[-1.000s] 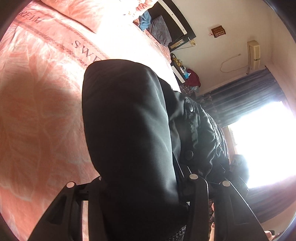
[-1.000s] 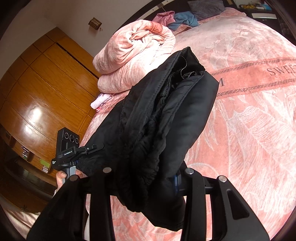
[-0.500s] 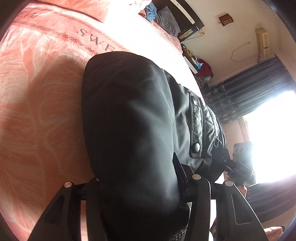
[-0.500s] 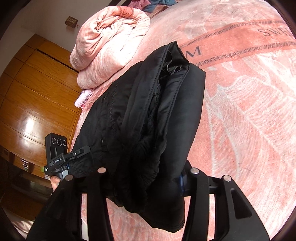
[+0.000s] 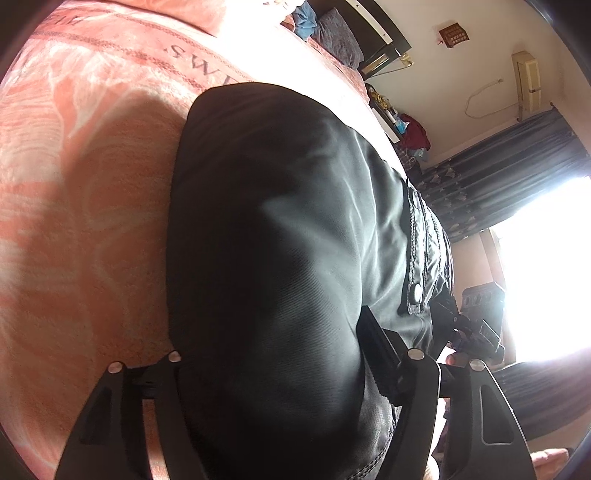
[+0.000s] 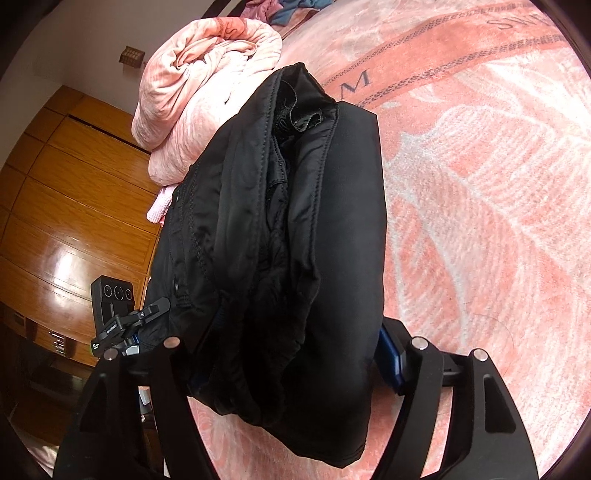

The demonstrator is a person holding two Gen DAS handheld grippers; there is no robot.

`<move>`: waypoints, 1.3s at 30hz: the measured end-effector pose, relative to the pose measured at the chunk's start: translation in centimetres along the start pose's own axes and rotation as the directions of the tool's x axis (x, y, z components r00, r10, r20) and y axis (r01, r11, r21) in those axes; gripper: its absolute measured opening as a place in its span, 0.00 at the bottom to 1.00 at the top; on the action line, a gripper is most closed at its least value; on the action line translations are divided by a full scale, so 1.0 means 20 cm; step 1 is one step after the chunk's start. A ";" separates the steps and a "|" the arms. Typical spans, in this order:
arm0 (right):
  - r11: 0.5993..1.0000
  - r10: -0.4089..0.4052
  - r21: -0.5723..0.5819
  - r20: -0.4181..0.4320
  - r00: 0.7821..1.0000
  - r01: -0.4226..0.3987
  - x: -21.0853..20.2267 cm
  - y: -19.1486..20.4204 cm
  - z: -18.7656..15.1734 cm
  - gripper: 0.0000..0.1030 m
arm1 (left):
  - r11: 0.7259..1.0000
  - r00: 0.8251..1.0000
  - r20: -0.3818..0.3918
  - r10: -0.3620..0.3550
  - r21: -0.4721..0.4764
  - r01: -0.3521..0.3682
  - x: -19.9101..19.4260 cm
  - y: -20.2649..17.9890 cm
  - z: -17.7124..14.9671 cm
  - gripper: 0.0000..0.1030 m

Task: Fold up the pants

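Note:
The black pants [image 5: 280, 229] hang bunched and folded between my two grippers, just above the pink bedspread [image 5: 74, 206]. My left gripper [image 5: 273, 373] is shut on one end of the pants, cloth spilling over its fingers. My right gripper [image 6: 288, 350] is shut on the other end, where the waistband and seams [image 6: 295, 122] show. Each gripper appears in the other's view: the right one in the left wrist view [image 5: 476, 325], the left one in the right wrist view [image 6: 122, 317].
A rolled pink quilt [image 6: 207, 81] lies on the bed beyond the pants. A wooden wardrobe [image 6: 66, 192] stands on one side. Dark curtains [image 5: 491, 166] and a bright window [image 5: 546, 266] are on the other. Pillows and clothes [image 5: 332, 33] lie at the headboard.
Both grippers have dropped nearer the bedspread with the pants held between them. The bundle sits lower and closer to the quilt. Both grips are unchanged.

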State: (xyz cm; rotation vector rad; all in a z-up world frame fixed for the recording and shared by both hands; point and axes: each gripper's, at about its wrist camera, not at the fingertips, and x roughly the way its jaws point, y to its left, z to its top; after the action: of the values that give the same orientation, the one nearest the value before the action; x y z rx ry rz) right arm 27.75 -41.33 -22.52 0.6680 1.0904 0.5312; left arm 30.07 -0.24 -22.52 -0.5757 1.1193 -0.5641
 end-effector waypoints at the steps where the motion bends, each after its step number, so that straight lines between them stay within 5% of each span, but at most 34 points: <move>1: 1.000 0.007 0.002 0.001 1.000 -0.007 -0.01 -0.01 0.00 0.69 | 1.000 1.000 0.001 -0.003 0.002 0.003 0.00 0.00 0.00 0.68; 9: 0.998 -0.027 -0.051 0.021 0.999 0.028 -0.08 0.01 -0.03 0.73 | 1.000 1.000 0.003 0.008 0.024 -0.008 -0.04 0.01 0.00 0.71; 14: 0.995 -0.074 -0.069 0.058 0.996 0.078 -0.15 0.07 -0.08 0.74 | 0.991 0.991 0.033 0.127 0.024 -0.128 -0.16 0.02 -0.05 0.94; 18: 0.984 -0.170 -0.039 0.126 0.977 0.177 -0.27 0.07 -0.17 0.86 | 0.982 0.980 0.069 0.189 -0.030 -0.187 -0.30 0.07 -0.12 0.96; 21: 0.959 -0.274 -0.022 0.170 0.947 0.281 -0.36 0.09 -0.27 0.87 | 0.959 0.952 0.117 0.283 -0.031 -0.281 -0.40 0.05 -0.21 0.96; 24: 0.910 -0.398 -0.022 0.226 0.889 0.414 -0.43 0.20 -0.39 0.89 | 0.899 0.890 0.164 0.425 0.036 -0.436 -0.46 -0.05 -0.30 0.96; 28: 0.839 -0.508 -0.053 0.279 0.815 0.542 -0.44 0.38 -0.53 0.91 | 0.837 0.841 0.203 0.501 0.131 -0.531 -0.51 -0.18 -0.42 0.96; 33: 0.760 -0.597 -0.070 0.318 0.737 0.646 -0.42 0.56 -0.67 0.94 | 0.852 0.848 0.222 0.481 0.107 -0.512 -0.57 -0.28 -0.53 0.96; 39: 0.759 -0.588 -0.098 0.320 0.743 0.643 -0.39 0.74 -0.78 0.96 | 0.840 0.834 0.237 0.498 0.105 -0.532 -0.62 -0.38 -0.60 0.96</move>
State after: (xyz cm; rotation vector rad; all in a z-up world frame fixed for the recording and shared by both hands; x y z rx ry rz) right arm 9.41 -32.92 -11.77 0.1536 0.9100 -0.0392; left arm 13.83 0.83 -13.11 -0.1577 0.9692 -0.1180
